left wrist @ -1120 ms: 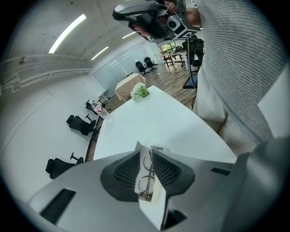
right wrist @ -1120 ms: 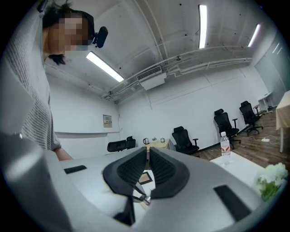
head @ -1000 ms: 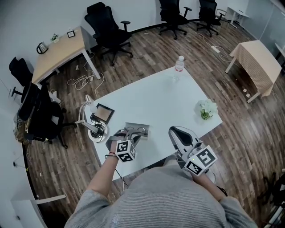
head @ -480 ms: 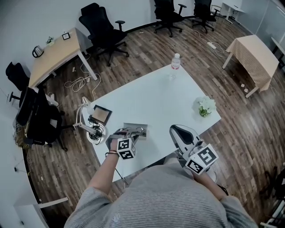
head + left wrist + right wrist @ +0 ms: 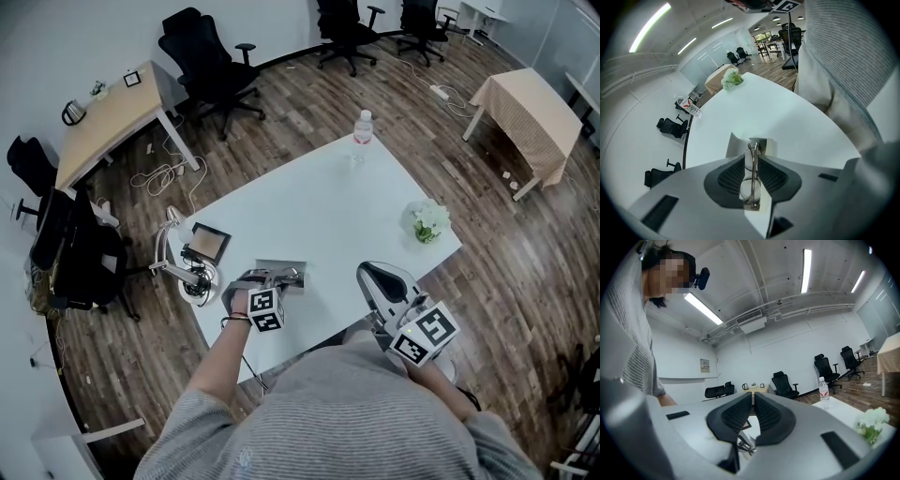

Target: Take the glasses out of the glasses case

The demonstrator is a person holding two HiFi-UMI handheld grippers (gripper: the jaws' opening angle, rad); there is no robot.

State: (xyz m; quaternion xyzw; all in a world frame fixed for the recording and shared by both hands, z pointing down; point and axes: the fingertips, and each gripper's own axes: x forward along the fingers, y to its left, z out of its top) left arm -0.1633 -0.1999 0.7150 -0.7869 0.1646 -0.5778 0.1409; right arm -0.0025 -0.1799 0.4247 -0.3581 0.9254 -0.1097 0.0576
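Glasses (image 5: 752, 180) stand edge-on between the pads of the left gripper (image 5: 753, 151), whose jaws are pressed in on the thin metal frame from both sides. One lens shows clear in the narrow gap. Right under them lies the glasses case (image 5: 737, 143), open, with its pale lining showing on either side of the frame. Whether the glasses touch that lining cannot be told. In the head view this gripper (image 5: 274, 281) reaches over the grey case (image 5: 281, 266), which sits on the white counter (image 5: 328, 206) near the edge closest to the person.

The right gripper (image 5: 753, 397) has its jaws drawn together with only a sliver between the ribbed pads – nothing is held there. In the head view it (image 5: 373, 277) is over the near edge of the counter, well apart from the case.

Farther off on the counter stand a water bottle (image 5: 363, 128) at the far corner and a small bunch of white flowers (image 5: 427, 222) near the right-hand edge – both well away from the case.
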